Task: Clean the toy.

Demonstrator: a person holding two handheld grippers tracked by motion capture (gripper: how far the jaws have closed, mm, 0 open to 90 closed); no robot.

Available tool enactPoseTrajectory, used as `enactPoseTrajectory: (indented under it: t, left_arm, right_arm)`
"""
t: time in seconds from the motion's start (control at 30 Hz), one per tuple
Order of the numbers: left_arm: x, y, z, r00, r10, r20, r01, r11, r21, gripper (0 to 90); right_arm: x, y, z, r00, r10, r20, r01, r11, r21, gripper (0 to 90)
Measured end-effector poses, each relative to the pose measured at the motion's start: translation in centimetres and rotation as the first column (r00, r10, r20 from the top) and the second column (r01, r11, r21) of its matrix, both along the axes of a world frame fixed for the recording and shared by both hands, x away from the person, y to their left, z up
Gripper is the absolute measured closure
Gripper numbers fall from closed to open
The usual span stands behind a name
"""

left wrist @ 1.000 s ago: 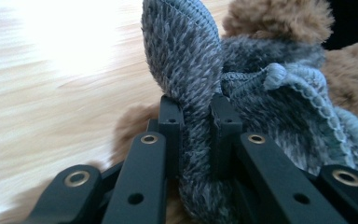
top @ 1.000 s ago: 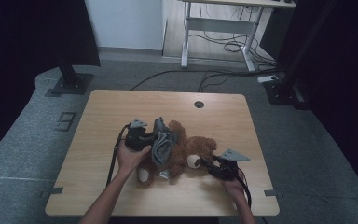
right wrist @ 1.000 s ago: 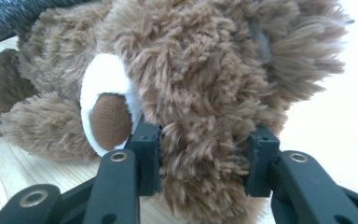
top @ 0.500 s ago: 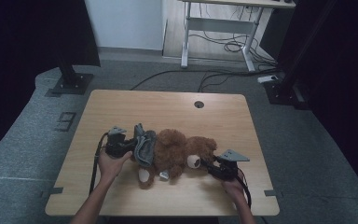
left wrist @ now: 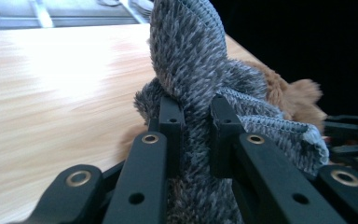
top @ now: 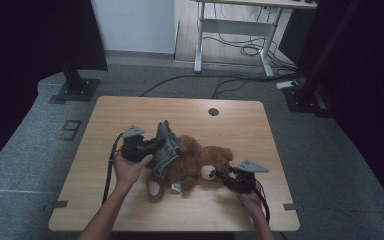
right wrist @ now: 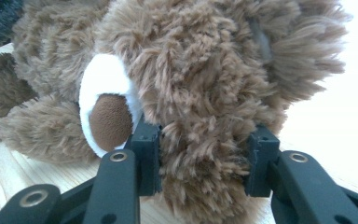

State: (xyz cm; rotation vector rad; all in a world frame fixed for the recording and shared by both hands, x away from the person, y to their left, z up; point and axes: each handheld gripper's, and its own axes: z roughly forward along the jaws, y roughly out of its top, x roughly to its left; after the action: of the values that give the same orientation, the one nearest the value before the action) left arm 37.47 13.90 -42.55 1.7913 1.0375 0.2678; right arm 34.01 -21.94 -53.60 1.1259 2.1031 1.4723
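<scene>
Two grippers work one soft toy on the wooden table (top: 105,210). Nearest the front edge, toward the front right corner, the right gripper (top: 226,178) is clamped on the plush head of the teddy bear (top: 195,162); in the right gripper view its jaws sink into the brown pile beside the white muzzle (right wrist: 107,109), with fur bulging between them. The bear lies on its side at mid-table, closer to the front edge than the back, its head toward the right edge. Farther in, toward the left edge, the left gripper (top: 156,145) is pinched tight on a fold of the grey knitted garment (left wrist: 191,74), which rises above the bear's body. Judged from the pile and the way both materials deform, bear and garment are light, soft and compliant, not fragile, and unlikely to slip. The knit stretches and bunches, so a hold on its hem or a doubled fold seems surest. The bear gives no rigid purchase; the head or a limb probably anchors it best while the garment is drawn along the body.
</scene>
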Motion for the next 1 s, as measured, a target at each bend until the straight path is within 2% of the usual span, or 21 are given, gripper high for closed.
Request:
enactPoseTrajectory:
  t: [0.13, 0.17, 0.2, 0.23, 0.3, 0.4, 0.43, 0.5, 0.6, 0.7, 0.83, 0.87, 0.9, 1.0]
  left_arm:
    - [0.7, -3.8, -0.4, 0.9978, -0.063, -0.021, 0.064, 0.9976, 0.026, 78.1]
    - [0.7, -3.8, -0.4, 0.9978, -0.063, -0.021, 0.064, 0.9976, 0.026, 78.1]
    - [1.1, -5.6, -1.0, 0.995, -0.089, -0.046, 0.091, 0.9945, 0.052, 78.1]
    - [1.2, -6.4, -1.4, 0.9937, -0.096, -0.058, 0.1, 0.9921, 0.076, 78.1]
    - [1.2, -7.1, -2.2, 0.9937, -0.094, -0.061, 0.1, 0.9894, 0.106, 78.1]
    - [1.1, -6.4, -2.6, 0.9937, -0.091, -0.064, 0.097, 0.9913, 0.089, 78.1]
    - [1.0, -5.1, -2.9, 0.9946, -0.081, -0.066, 0.085, 0.9946, 0.06, 78.2]
    - [0.7, -3.5, -3.1, 0.9961, -0.057, -0.068, 0.06, 0.9974, 0.04, 78.1]
    - [0.1, -0.8, -3.3, 0.9981, -0.01, -0.061, 0.011, 0.9996, 0.026, 78.2]
    - [-0.6, 1.8, -3.9, 0.9976, 0.038, -0.058, -0.037, 0.9989, 0.029, 78.1]
    - [-0.8, 5.0, -5.8, 0.9902, 0.097, -0.1, -0.096, 0.9953, 0.018, 78.1]
    - [-0.8, 5.0, -5.8, 0.9902, 0.097, -0.1, -0.096, 0.9953, 0.018, 78.1]
    - [-0.7, 6.1, -6.8, 0.9855, 0.12, -0.12, -0.118, 0.9927, 0.024, 78.0]
    - [-0.9, 7.4, -8.1, 0.9774, 0.152, -0.147, -0.151, 0.9883, 0.021, 78.0]
  right_arm:
    - [0.0, 0.0, 0.0, 1.0, -0.002, -0.002, 0.002, 1.0, 0.004, 57.6]
    - [0.0, 0.0, 0.0, 1.0, -0.002, -0.001, 0.002, 1.0, 0.004, 57.6]
    - [0.0, 0.0, 0.0, 1.0, -0.002, -0.001, 0.002, 1.0, 0.004, 57.6]
    - [0.0, 0.0, 0.0, 1.0, -0.002, -0.001, 0.002, 1.0, 0.004, 57.6]
    - [0.0, 0.0, 0.0, 1.0, -0.003, -0.002, 0.003, 1.0, 0.005, 57.6]
    - [0.0, -0.1, -0.1, 1.0, -0.002, -0.002, 0.002, 1.0, 0.005, 57.6]
    - [0.0, 0.0, -0.1, 1.0, 0.0, 0.001, 0.0, 1.0, 0.005, 57.6]
    - [0.0, 0.0, -0.1, 1.0, 0.002, 0.002, -0.002, 1.0, 0.003, 57.6]
    - [0.0, 0.0, -0.1, 1.0, 0.002, 0.004, -0.002, 1.0, 0.004, 57.6]
    - [0.0, 0.0, -0.1, 1.0, 0.001, 0.002, -0.001, 1.0, 0.004, 57.6]
    - [0.0, 0.0, -0.1, 1.0, 0.0, 0.002, 0.0, 1.0, 0.005, 57.6]
    - [0.0, 0.0, -0.1, 1.0, 0.0, 0.002, 0.0, 1.0, 0.006, 57.6]
    - [0.0, 0.0, -0.1, 1.0, -0.001, 0.003, 0.001, 1.0, 0.008, 57.6]
    - [0.0, 0.0, -0.1, 1.0, -0.002, 0.002, 0.002, 1.0, 0.008, 57.6]
